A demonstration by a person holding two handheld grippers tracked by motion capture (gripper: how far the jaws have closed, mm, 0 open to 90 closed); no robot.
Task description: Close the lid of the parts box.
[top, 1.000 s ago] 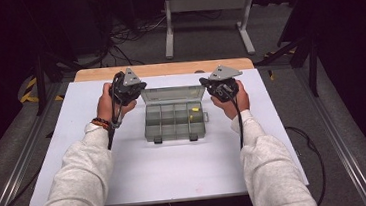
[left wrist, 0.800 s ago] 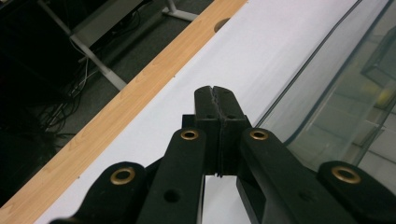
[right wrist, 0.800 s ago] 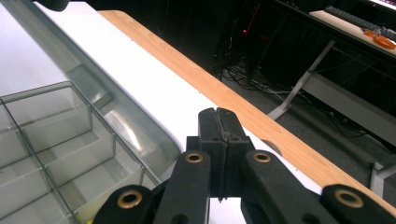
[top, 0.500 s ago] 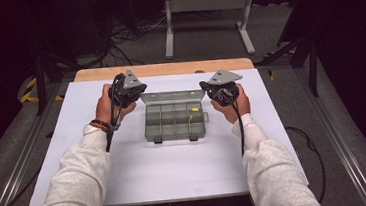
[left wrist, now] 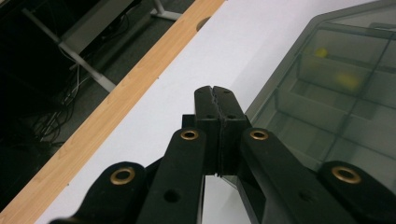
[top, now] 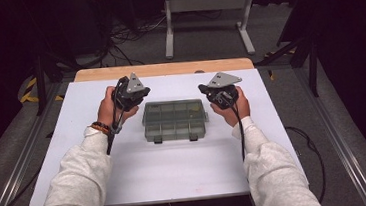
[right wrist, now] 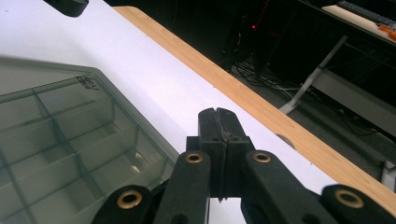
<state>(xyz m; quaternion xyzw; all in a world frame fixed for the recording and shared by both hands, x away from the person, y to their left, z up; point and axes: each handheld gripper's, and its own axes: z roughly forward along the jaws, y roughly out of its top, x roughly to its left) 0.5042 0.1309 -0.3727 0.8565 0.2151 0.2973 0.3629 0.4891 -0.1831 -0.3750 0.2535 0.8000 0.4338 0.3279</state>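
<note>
A grey see-through compartment box (top: pixel 175 119) lies with its lid closed in the middle of the white table top (top: pixel 176 164). It has two latches on its near side. Small yellow bits show through the lid (left wrist: pixel 345 79) in the left gripper view. My left gripper (top: pixel 131 95) hovers just off the box's far left corner, jaws pressed together with nothing between them (left wrist: pixel 216 93). My right gripper (top: pixel 220 93) hangs off the far right corner of the box (right wrist: pixel 70 140), also shut and empty (right wrist: pixel 217 114).
A wooden strip (top: pixel 163 69) runs along the table's far edge, with a small hole in it. Beyond it stand a white metal frame (top: pixel 206 10) and loose cables on the dark floor. Bare white surface stretches in front of the box.
Both grippers have drifted slightly, the left one a little toward the box's corner. The box has not moved.
</note>
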